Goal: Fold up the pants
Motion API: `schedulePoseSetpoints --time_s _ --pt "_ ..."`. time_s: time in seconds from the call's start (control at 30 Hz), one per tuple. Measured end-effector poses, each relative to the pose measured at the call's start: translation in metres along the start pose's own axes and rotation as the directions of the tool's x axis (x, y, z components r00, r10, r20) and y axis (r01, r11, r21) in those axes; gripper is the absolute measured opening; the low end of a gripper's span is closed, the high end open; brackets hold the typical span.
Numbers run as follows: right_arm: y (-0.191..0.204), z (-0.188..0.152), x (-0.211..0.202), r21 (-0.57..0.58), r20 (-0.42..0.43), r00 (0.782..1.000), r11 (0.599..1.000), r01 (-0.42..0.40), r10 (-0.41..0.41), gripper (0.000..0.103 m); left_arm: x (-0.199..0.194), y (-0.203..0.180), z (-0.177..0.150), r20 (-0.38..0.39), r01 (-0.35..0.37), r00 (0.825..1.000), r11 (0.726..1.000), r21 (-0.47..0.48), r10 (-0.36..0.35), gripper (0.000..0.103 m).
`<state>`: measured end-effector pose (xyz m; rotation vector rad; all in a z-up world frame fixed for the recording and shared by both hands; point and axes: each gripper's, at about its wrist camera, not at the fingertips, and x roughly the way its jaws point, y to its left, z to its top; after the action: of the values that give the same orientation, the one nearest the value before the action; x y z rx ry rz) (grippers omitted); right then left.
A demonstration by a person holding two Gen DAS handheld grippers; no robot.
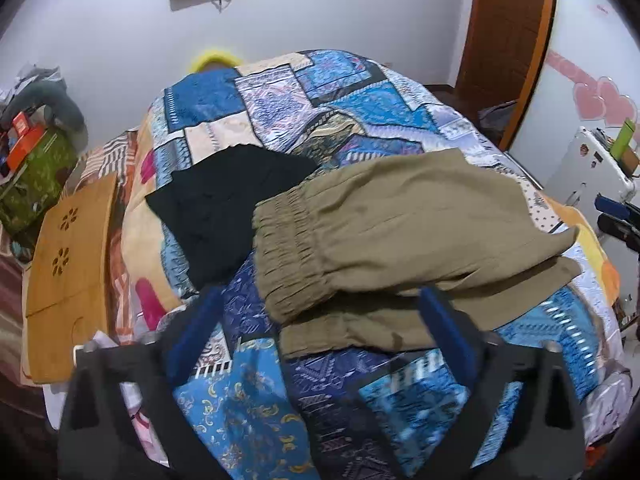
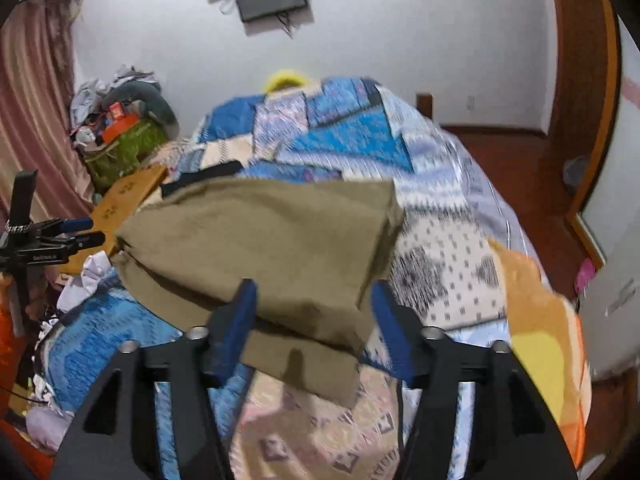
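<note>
One pair of khaki pants (image 1: 400, 216) lies folded on the bed, a soft matte weave doubled over so the upper layer sits on a lower one that shows along the near edge; the gathered, ribbed elastic waistband (image 1: 288, 248) faces the left side of the left wrist view. Under it spreads a quilted patchwork bedspread (image 1: 312, 96) of blue, cream and lilac panels, with an orange and yellow blanket at its margins. One black garment (image 1: 228, 200), flat and dull, lies just beside the waistband on its far left, touching or nearly so. A flat wooden board (image 1: 68, 256) with two cut-out flower shapes rests along the bed's left edge. The left gripper (image 1: 320, 312) holds its two blue-padded fingers spread wide, the near corner of the pants lying between them with neither pad pressing on it. The right gripper (image 2: 314, 308) also has its fingers apart, the folded end of the pants (image 2: 260, 240) between them, the left pad close against the cloth and the right one clear of it; nothing is gripped. Open bedspread remains to the right of the pants and beyond them toward the wall.
</note>
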<state>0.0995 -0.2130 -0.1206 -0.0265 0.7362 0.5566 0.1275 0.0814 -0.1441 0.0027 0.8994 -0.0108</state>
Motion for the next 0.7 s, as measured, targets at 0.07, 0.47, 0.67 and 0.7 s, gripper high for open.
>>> schedulePoseSetpoints --time_s 0.07,0.47,0.67,0.7 --pt "0.012 0.005 0.003 -0.039 0.007 1.0 0.999 -0.018 0.018 0.079 0.0 -0.008 0.006 -0.001 0.023 1.0 1.0 0.013 -0.023 0.103" --pt "0.081 -0.006 0.082 -0.342 -0.159 0.987 0.936 -0.078 0.023 0.08 0.039 -0.061 -0.002 -0.089 0.003 0.996 0.971 0.241 0.019 0.103" --pt "0.077 0.002 0.099 -0.298 -0.173 0.983 0.949 -0.108 0.058 0.039 0.06 -0.072 -0.002 -0.084 -0.047 0.994 0.953 0.3 0.076 0.102" --pt "0.076 0.004 0.097 -0.281 -0.163 0.984 0.953 -0.117 0.073 0.032 0.059 -0.072 0.0 -0.074 -0.041 0.995 0.953 0.3 0.066 0.096"
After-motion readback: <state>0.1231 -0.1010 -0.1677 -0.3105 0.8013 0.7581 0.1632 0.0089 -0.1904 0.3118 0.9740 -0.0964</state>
